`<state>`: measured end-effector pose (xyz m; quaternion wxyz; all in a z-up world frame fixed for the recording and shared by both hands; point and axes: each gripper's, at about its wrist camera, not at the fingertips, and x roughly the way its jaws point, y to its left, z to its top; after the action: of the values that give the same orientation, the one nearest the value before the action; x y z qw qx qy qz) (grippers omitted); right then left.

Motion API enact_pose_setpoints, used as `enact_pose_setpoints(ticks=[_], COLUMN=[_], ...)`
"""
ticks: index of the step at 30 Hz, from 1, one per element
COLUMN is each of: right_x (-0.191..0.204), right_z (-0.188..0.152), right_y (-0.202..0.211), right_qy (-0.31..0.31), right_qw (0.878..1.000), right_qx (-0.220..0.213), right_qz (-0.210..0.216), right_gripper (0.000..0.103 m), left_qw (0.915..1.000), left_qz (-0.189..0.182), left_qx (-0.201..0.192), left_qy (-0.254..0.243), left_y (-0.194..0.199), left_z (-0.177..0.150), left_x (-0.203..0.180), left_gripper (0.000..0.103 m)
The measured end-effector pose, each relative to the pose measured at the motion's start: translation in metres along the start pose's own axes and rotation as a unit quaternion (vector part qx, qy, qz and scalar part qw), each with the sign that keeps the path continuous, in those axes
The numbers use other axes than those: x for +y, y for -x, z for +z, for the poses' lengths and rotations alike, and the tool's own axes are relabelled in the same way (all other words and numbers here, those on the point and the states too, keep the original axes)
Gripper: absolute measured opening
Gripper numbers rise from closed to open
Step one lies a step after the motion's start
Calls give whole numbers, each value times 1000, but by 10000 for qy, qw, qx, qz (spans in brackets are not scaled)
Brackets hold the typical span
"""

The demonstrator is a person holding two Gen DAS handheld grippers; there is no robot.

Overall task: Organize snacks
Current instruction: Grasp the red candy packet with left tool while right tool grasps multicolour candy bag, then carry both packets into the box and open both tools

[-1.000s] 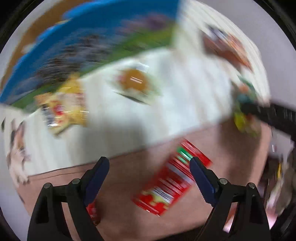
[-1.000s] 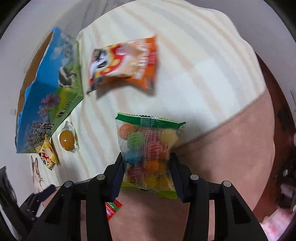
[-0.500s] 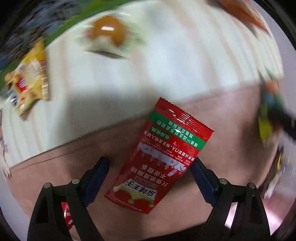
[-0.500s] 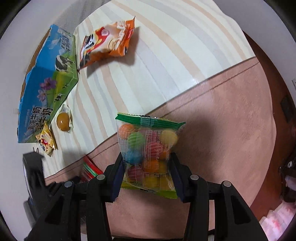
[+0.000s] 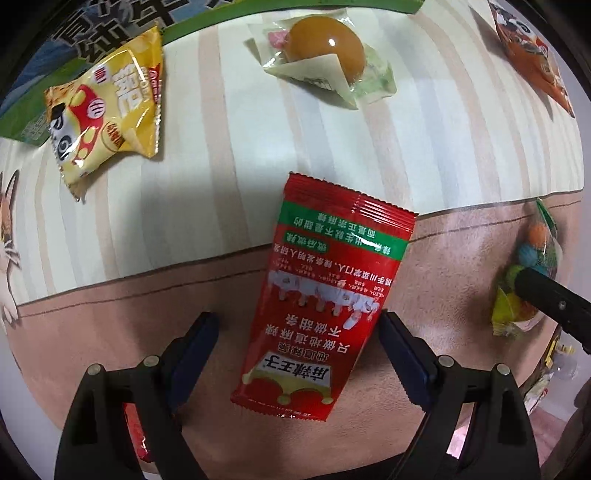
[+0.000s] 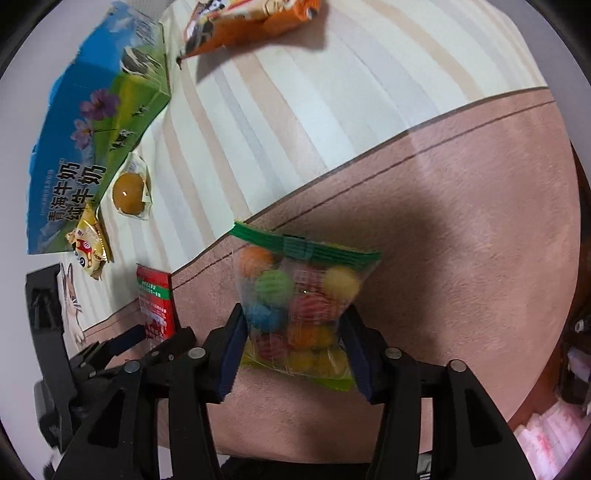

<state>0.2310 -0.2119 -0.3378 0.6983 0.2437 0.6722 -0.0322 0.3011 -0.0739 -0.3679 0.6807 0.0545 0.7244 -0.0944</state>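
Note:
My left gripper [image 5: 297, 336] is open and sits low over a red snack packet [image 5: 325, 295] that lies flat between its fingers, across the edge of the brown and striped cloth. The packet also shows in the right wrist view [image 6: 155, 301]. My right gripper [image 6: 291, 343] is shut on a clear bag of coloured candy balls [image 6: 295, 302] and holds it above the brown cloth. That bag shows at the right edge of the left wrist view [image 5: 528, 280].
A blue and green milk carton box [image 6: 92, 136] stands at the left. Beside it lie a yellow snack bag [image 5: 107, 99], a wrapped orange jelly cup [image 5: 325, 55] and an orange snack bag [image 6: 251, 22]. Another red packet [image 5: 135, 432] lies under my left gripper.
My left gripper has come down and forward, so the red packet now lies between its open fingers. My right gripper has pulled back toward the brown cloth with the candy bag.

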Motion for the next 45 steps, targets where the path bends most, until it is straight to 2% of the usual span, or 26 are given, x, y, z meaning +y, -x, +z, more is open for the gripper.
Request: enact_pose_setpoints(ticks=[2, 4, 7, 9, 13, 19, 24, 26, 30, 34, 39, 45], right_x=[4, 7, 13, 23, 32, 54, 93, 114, 156, 196, 244, 260], right_z=[1, 1, -2, -7, -14, -19, -13, -4, 19, 59, 115, 157], right_y=[-3, -6, -10, -15, -13, -6, 19, 36, 69, 96, 92, 75], right_qy=[41, 104, 192, 318, 493, 582, 782, 942, 1247, 1606, 1830, 1915], right_qw=[10000, 9998, 9992, 9977, 9967, 9979, 9950, 9916, 9832, 9760, 9740, 9766], right_qx=[15, -2, -128, -241, -358, -279, -315, -404, -649, -993, -1115, -887], right_qz=[-73, -183, -335, -541, -546, -73, 539, 784, 1166, 1089, 736, 405], right_gripper=[60, 60, 57, 53, 52, 51, 51, 51, 51, 51, 51, 51], left_qw=[10000, 9998, 9995, 9993, 9984, 9943, 9844, 9792, 9698, 9649, 9641, 9708], left_qz=[3, 25, -15, -38, -227, -598, -1033, -1104, -1206, -993, -750, -434], left_qx=[-77, -134, -210, -252, -338, -655, -1109, -1378, -1725, -1983, -1912, -1480], left_qy=[63, 114, 214, 271, 389, 590, 888, 997, 1229, 1404, 1681, 1838], left_y=[1, 6, 16, 23, 49, 97, 159, 190, 225, 254, 241, 216], left_z=[-6, -12, -17, -21, -27, -31, -27, -18, 6, 45, 90, 132], left_x=[4, 10, 24, 26, 32, 54, 80, 95, 128, 153, 186, 218], left_gripper=[74, 57, 51, 50, 50, 50, 50, 50, 50, 50, 50, 50])
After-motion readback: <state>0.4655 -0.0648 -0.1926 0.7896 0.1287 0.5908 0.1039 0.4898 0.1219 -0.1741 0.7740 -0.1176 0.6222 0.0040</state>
